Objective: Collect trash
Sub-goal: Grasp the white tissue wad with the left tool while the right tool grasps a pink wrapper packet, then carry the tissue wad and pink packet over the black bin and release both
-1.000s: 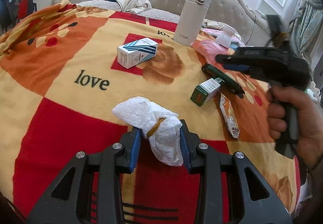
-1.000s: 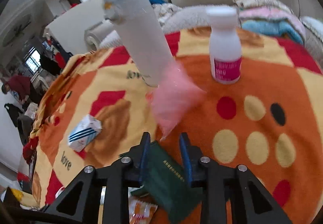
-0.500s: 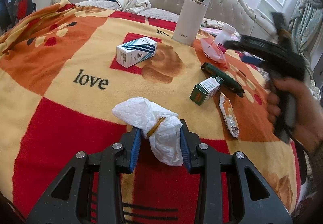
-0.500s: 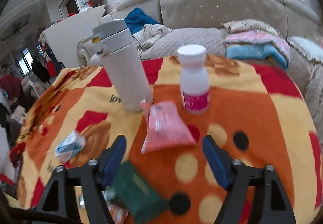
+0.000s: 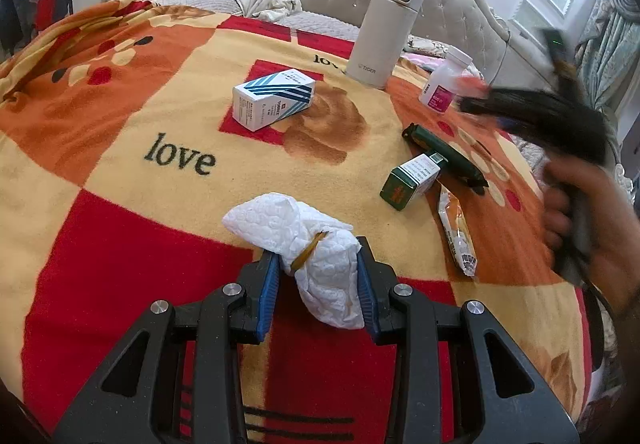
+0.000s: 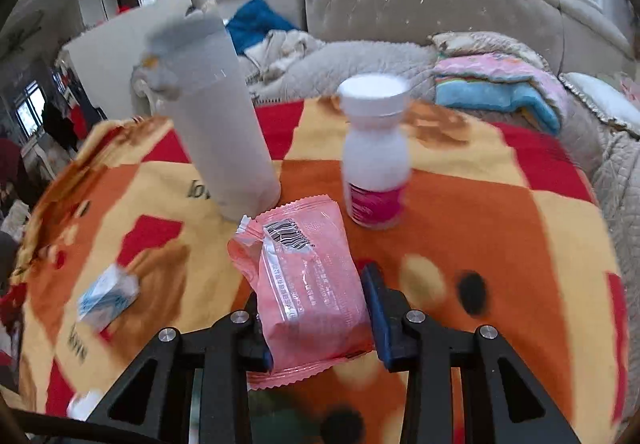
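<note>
My left gripper [image 5: 316, 276] is shut on a crumpled white tissue [image 5: 304, 244] with a rubber band round it, just above the blanket. A pink plastic wrapper [image 6: 308, 284] lies between the pads of my right gripper [image 6: 316, 304], whose jaws are closing and press on both its sides. From the left wrist view the right gripper [image 5: 464, 103] is a blur at the right, held by a hand [image 5: 592, 228], with the pink wrapper [image 5: 472, 83] at its tip. An orange-and-white snack wrapper [image 5: 456, 236] lies on the blanket.
On the red, orange and yellow blanket [image 5: 120, 163] stand a white thermos [image 5: 384, 31] and a white bottle with a pink label [image 6: 376, 159]. A blue-and-white box [image 5: 274, 99], a small green box [image 5: 408, 181] and a dark green pack [image 5: 444, 155] lie nearby. A tufted sofa lies beyond.
My right gripper left the dark green pack, opened wide over the pink wrapper, then closed on it. The left gripper kept still with the tissue.
</note>
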Tool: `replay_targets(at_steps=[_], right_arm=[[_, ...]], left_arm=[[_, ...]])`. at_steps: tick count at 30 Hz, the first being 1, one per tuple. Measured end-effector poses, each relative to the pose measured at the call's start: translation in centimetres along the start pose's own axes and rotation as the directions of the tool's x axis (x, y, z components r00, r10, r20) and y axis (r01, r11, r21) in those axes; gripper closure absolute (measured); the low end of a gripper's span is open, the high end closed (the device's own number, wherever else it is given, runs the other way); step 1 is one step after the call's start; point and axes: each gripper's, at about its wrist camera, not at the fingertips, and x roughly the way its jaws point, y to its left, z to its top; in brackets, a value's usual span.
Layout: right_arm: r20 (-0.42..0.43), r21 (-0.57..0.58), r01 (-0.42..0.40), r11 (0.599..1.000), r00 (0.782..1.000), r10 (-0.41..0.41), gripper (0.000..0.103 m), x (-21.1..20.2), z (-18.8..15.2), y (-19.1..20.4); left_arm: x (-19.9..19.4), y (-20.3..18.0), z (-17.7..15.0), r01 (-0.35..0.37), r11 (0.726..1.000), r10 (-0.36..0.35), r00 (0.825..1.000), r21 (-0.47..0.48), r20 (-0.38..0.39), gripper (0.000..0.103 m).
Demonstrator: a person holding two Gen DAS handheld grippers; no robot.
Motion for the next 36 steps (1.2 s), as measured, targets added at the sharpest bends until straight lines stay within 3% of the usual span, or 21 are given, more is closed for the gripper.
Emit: replay_targets(at_steps=[3,10,16,19,24,30,36], right_arm=[[0.016,0.005,-0.027,1.0,1.0,0.027,0.068,-5.0,-3.0,-1.0],[0.076,-0.038,0.003,0.999,0.997,0.0,0.068,-15.6,-14.8,-3.8],[0.102,0.059,0.028,0.998,0.994,-0.034,0.068,-18.7,-22.4,-7.5],[0.124,0.087,0.036,0.996,0.991,-0.046,0.068,-20.2,-22.7,-8.9],[0.141,0.082,0.068,0.994,0.987,-0.079,0.068,-22.1,-23.9,-10.0],[0.168,0.044,0.094,0.995,0.981,-0.1,0.067,-24.0,-25.1,-10.0],[0.182,0.034,0.112,0.993,0.976,-0.117,0.067,-24.8,-25.5,-10.4]], left_arm=[[0.0,0.0,0.0,0.005,1.0,-0.005,1.0,0.002,-0.001,0.07],[-0.4,-0.6,-0.1,0.049,0.998,-0.05,0.999,0.041,0.01,0.07],[-4.4,-4.5,-1.2,0.093,0.986,-0.1,0.994,0.139,0.047,0.07],[-6.0,-8.1,-1.5,0.093,0.979,-0.104,0.993,0.183,0.056,0.07],[-6.6,-13.2,-2.2,0.027,0.973,-0.041,0.997,0.23,0.059,0.07],[-7.3,-14.7,-3.4,-0.046,0.973,0.029,0.997,0.225,0.078,0.07],[-8.3,-15.4,-4.0,-0.055,0.971,0.036,0.996,0.232,0.087,0.07]])
